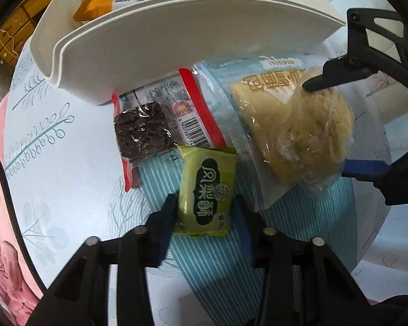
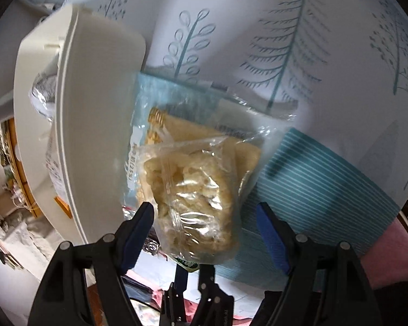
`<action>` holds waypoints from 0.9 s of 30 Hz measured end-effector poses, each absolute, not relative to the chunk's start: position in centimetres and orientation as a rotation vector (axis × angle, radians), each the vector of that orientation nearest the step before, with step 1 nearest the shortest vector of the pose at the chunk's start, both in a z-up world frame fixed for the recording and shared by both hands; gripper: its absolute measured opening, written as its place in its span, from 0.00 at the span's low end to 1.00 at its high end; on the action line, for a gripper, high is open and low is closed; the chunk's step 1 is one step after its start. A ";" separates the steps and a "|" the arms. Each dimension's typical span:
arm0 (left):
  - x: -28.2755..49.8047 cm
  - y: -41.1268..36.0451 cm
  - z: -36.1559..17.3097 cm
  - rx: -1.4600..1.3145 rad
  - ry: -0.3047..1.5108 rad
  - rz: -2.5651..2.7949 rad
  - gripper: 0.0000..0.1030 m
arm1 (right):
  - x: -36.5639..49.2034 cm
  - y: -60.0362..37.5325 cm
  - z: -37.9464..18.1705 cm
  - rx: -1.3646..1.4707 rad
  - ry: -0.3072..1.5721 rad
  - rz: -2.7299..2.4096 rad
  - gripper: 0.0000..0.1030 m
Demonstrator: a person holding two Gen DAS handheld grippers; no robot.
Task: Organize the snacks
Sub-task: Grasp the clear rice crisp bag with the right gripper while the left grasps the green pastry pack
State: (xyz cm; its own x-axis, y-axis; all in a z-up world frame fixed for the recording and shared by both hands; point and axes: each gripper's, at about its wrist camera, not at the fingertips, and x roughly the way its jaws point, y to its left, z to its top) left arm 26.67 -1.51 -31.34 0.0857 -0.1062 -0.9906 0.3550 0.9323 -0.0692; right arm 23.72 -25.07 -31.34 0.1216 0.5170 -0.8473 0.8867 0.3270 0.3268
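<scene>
My left gripper (image 1: 205, 212) is shut on a green pineapple-cake packet (image 1: 206, 193), held just above the table. Beyond it lie a dark brownie in clear wrap (image 1: 141, 131), a red-edged packet (image 1: 185, 111) and a large blue bread bag (image 1: 261, 103). A clear bag of pale puffed snack (image 1: 312, 141) lies on the bread bag; my right gripper (image 1: 326, 127) straddles it with its jaws apart. In the right wrist view my right gripper (image 2: 205, 217) is open around that bag (image 2: 195, 190). The white storage bin (image 1: 176, 35) stands behind, with packets inside.
The bin's wall (image 2: 95, 125) stands close on the left of the right gripper. The tablecloth has a tree print (image 2: 285, 54) and a striped teal patch (image 2: 321, 184). A pink cushion (image 1: 2, 217) lies at the table's left edge. Wooden drawers (image 1: 16, 24) stand beyond the table.
</scene>
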 end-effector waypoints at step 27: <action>22.4 5.0 -27.4 0.140 1.403 -0.284 0.34 | 18.5 -21.3 -27.7 1.406 1.470 -0.363 0.51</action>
State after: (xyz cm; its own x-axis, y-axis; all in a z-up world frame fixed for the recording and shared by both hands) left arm 22.39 4.99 -27.42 0.1408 -0.1135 -0.9835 0.2783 0.9579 -0.0707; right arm 18.45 -21.26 -27.67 0.2080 0.5598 -0.8021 0.8687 0.2711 0.4145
